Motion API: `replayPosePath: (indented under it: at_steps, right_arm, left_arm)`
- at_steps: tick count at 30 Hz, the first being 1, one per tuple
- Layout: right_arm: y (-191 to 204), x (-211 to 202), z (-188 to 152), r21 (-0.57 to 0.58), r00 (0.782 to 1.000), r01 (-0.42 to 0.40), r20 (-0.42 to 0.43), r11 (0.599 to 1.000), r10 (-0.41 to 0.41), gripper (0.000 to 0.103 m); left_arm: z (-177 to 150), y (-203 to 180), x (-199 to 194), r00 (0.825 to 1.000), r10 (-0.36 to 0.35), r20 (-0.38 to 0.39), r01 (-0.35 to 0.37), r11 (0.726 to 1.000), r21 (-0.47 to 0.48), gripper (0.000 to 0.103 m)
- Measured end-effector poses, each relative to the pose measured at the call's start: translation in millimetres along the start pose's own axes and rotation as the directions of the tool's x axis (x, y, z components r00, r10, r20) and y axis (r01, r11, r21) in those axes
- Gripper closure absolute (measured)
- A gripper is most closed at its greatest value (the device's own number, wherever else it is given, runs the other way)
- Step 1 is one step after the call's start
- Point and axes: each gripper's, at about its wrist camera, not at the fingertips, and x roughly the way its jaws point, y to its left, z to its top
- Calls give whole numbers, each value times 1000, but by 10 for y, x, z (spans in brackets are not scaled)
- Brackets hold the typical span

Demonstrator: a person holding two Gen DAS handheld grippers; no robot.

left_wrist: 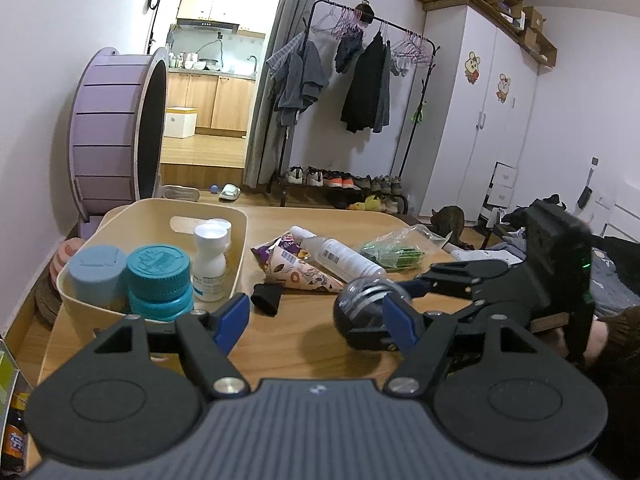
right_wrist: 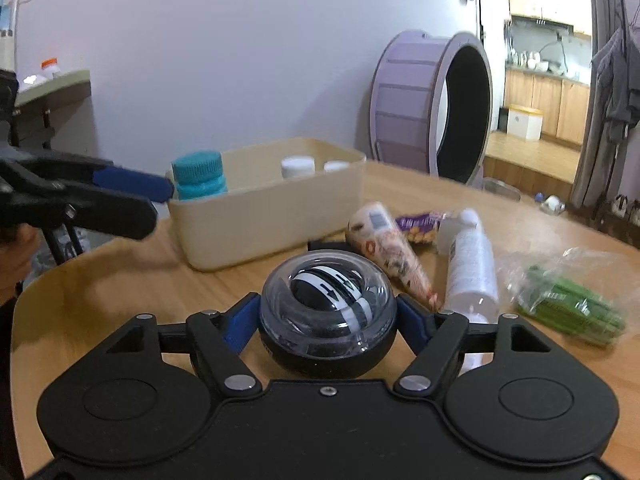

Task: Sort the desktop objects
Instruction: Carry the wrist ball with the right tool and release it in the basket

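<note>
A gyro ball point(right_wrist: 326, 308) with a clear dome and black base sits between my right gripper's point(right_wrist: 328, 320) blue pads, which are shut on its sides, low over the wooden table point(right_wrist: 120, 300). In the left wrist view the same ball point(left_wrist: 356, 308) sits just inside my left gripper's right finger, with the right gripper point(left_wrist: 374, 314) reaching in from the right. My left gripper point(left_wrist: 318, 322) is open and holds nothing. A beige bin point(left_wrist: 236, 240) at the left holds a teal jar point(left_wrist: 158, 276), a blue-grey lidded jar point(left_wrist: 96, 272) and white bottles point(left_wrist: 210, 260).
On the table past the ball lie a cone-shaped snack packet point(right_wrist: 390, 252), a purple snack bag point(right_wrist: 420, 224), a white spray bottle point(right_wrist: 470, 264), a green pack in clear plastic point(right_wrist: 568, 304) and a small black item point(left_wrist: 266, 298). A purple exercise wheel point(right_wrist: 432, 104) stands behind the table.
</note>
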Motion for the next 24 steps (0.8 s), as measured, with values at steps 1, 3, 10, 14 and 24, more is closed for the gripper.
replayPosePath:
  at_steps: [1, 3, 10, 14, 24]
  right_arm:
    - [1, -37, 37, 2, 1000, 0, 12, 1000, 0, 33]
    - [3, -98, 122, 5, 1000, 0, 31, 1000, 0, 33]
    - [37, -105, 490, -23, 998, -4, 64, 1000, 5, 33]
    - [64, 60, 749, -47, 997, -27, 75, 999, 30, 33]
    - [63, 745, 1277, -49, 990, -124, 62, 991, 127, 33]
  left_arm:
    - [2, 5, -14, 1000, 0, 4, 0, 1000, 0, 31]
    - [11, 21, -51, 1000, 2, 14, -2, 1000, -3, 31]
    - [79, 170, -203, 997, 49, 58, -46, 998, -54, 31]
    - [130, 305, -292, 990, 111, 89, -101, 989, -104, 31]
    - [216, 590, -452, 967, 219, 129, -193, 962, -192, 31]
